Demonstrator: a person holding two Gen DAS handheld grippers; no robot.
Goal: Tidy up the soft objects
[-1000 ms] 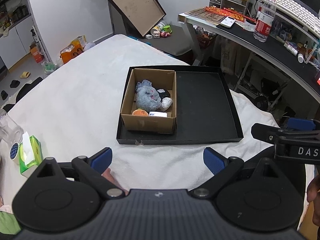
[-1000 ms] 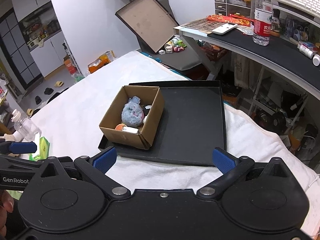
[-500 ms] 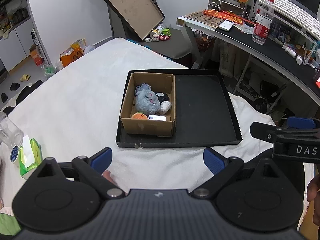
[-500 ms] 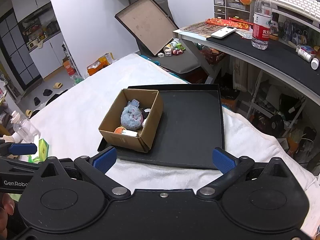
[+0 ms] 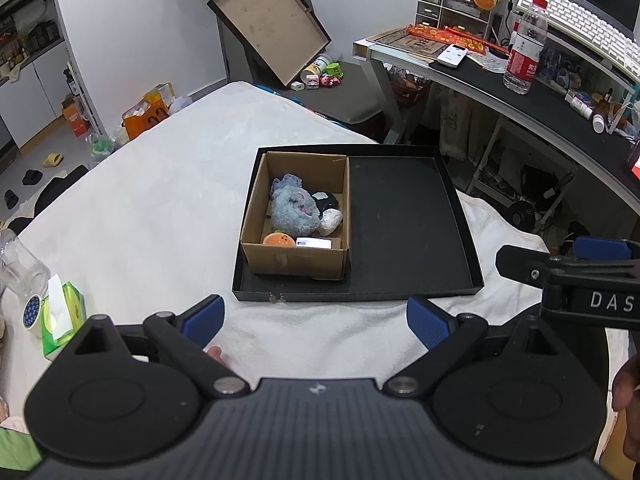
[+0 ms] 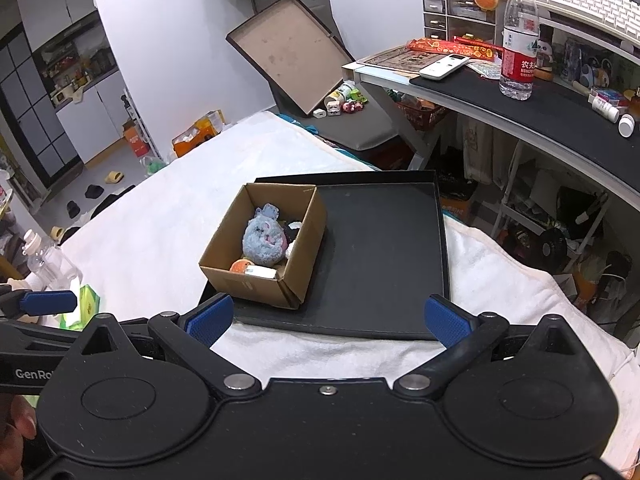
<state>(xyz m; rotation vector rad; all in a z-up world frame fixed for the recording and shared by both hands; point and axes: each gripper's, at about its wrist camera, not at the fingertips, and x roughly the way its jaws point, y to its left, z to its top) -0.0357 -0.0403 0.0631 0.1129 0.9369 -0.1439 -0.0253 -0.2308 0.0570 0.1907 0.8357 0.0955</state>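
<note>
My left gripper (image 5: 314, 316) stands wide open with nothing between its blue-padded fingers (image 5: 204, 318), held above the white fleece blanket (image 5: 160, 216) short of the tray. My right gripper (image 6: 326, 320) is likewise spread wide and empty, its blue pads (image 6: 446, 322) framing the near edge of the tray. Each gripper shows at the margin of the other's view, side by side and apart.

Ahead of both lies a shallow black rectangular tray (image 5: 404, 220) resting flat on the blanket. In its left half stands an open brown cardboard box (image 5: 296, 258), upright, its near wall just beside the tray's front rim. The tray's right half is bare.

Inside the box I find the soft objects: a fluffy grey-blue plush toy (image 5: 294, 208) occupying the middle, a small orange round plush (image 5: 278, 239) in the near left corner, a black-and-white soft piece (image 5: 330, 212) against the right wall touching the grey-blue toy, and a flat white card-like item (image 5: 314, 243) along the near wall beside the orange plush.

On the blanket to the left, well apart from the tray, sit a green tissue pack (image 5: 64, 316) and a clear plastic bottle (image 5: 20, 270). A black-topped desk (image 6: 540, 112) to the right carries a red-labelled water bottle (image 6: 518, 36)
</note>
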